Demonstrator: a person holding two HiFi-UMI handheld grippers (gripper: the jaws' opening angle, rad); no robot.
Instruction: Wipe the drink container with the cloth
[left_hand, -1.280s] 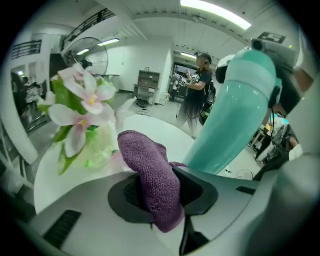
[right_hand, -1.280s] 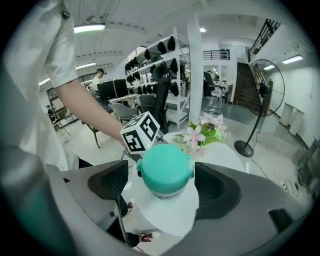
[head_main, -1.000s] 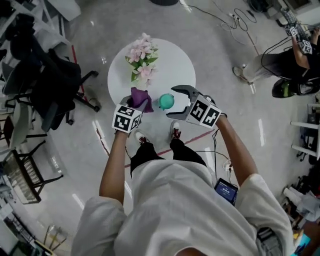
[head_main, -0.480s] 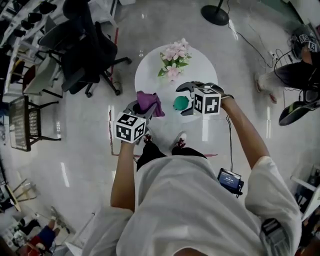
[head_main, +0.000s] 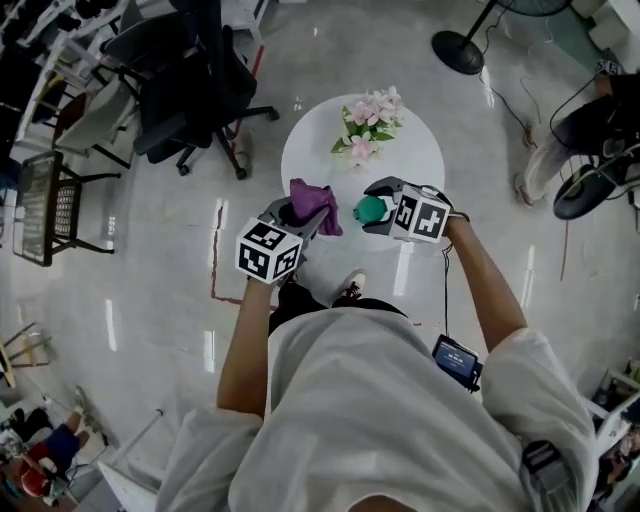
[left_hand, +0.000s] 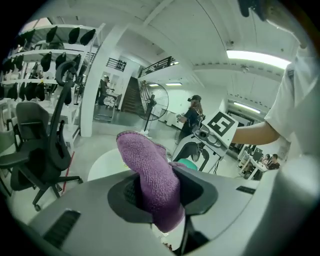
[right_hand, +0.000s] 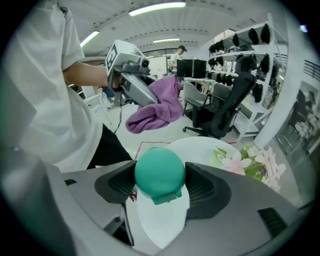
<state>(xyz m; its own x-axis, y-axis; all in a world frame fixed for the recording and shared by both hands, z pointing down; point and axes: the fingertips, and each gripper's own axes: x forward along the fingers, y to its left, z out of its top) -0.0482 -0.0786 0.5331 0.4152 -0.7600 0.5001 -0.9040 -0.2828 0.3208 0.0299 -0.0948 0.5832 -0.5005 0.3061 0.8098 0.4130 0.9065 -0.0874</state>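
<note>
My right gripper (head_main: 372, 207): jaws just closed in, now pinch green drink container (right_hand: 159, 172). My left gripper (head_main: 300, 215) clamps purple cloth (head_main: 314, 200), near on container's left, not touching.

This is looking like an open-plan office or lab floor. Black swivel chairs (head_main: 190, 70) are standing on the glossy pale floor (head_main: 150, 250). Wall shelves (left_hand: 45, 50) are carrying rows of dark gear, and a pedestal fan (left_hand: 154, 102) is standing near a staircase (left_hand: 131, 95). Strip lights (left_hand: 257, 57) are glowing overhead. Another person (left_hand: 192, 117) is standing beyond the small round white table (head_main: 420, 155).
</note>
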